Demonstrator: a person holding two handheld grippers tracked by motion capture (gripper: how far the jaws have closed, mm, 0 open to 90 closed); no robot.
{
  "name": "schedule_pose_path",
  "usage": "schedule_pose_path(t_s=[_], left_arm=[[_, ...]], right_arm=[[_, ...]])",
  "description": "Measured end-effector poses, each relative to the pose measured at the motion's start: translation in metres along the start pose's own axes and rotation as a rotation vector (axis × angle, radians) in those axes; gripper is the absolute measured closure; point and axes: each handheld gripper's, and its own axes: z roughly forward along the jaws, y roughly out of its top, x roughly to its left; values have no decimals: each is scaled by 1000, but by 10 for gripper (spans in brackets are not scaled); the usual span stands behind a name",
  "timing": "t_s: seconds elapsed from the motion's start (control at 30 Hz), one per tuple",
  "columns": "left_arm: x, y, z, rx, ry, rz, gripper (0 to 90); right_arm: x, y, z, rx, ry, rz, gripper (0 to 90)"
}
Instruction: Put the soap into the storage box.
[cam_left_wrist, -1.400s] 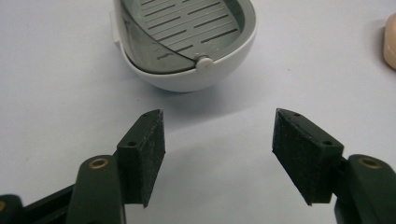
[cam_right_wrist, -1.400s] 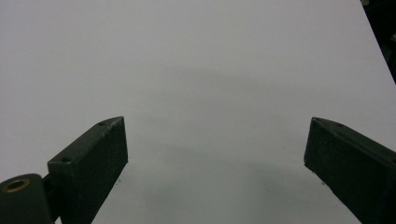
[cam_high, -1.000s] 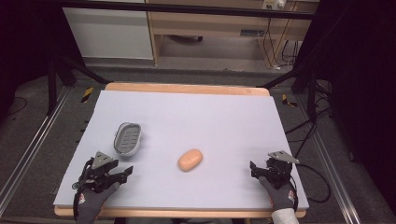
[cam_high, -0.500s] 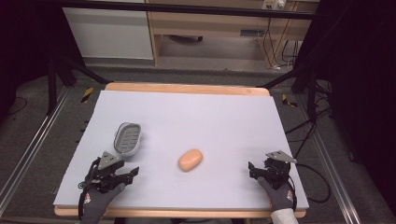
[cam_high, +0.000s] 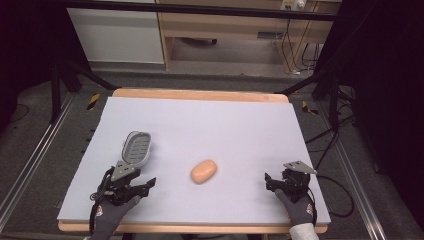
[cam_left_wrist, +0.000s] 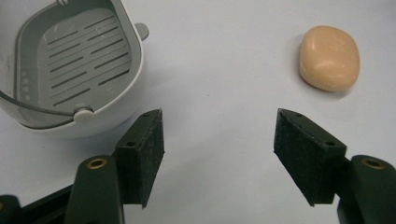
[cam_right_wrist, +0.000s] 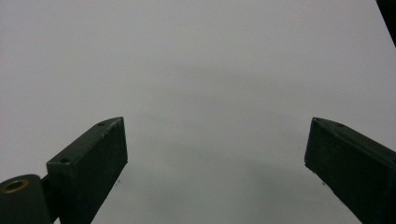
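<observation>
High view shows our left gripper (cam_high: 136, 184) at about seven o'clock on the lilac table cover (cam_high: 225, 125), jaws spread wide and holding nothing, just short of the grey soap dish (cam_high: 136, 148). The peach soap bar (cam_high: 203, 171) lies near the middle of the cover, toward the near side, at roughly three o'clock from that gripper and well apart from the dish. Our right gripper (cam_high: 272, 181) rests at five o'clock, jaws also wide and empty over bare cover.

From the left gripper view, the dish (cam_left_wrist: 70, 65) sits at eleven o'clock, almost against the left jaw, with the soap (cam_left_wrist: 329, 57) at one o'clock. We judge the main risk to be that jaw clipping the dish rim and shoving it as we swing toward the soap. The rounded, smooth-looking bar could also squirt from the pads if we pinch off-centre.
</observation>
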Motion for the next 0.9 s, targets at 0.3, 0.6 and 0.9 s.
schedule_pose_path(t_s=[0.3,0.6,0.9], left_arm=[[-4,11,-5,-26,-19,5,322],[-11,25,-1,-32,-39,23,314],[-31,45,14,-32,-65,61,308]], right_arm=[[0,3,-1,-9,-3,9,58],[3,5,-1,-7,5,6,58],[4,5,-1,-9,11,2,58]])
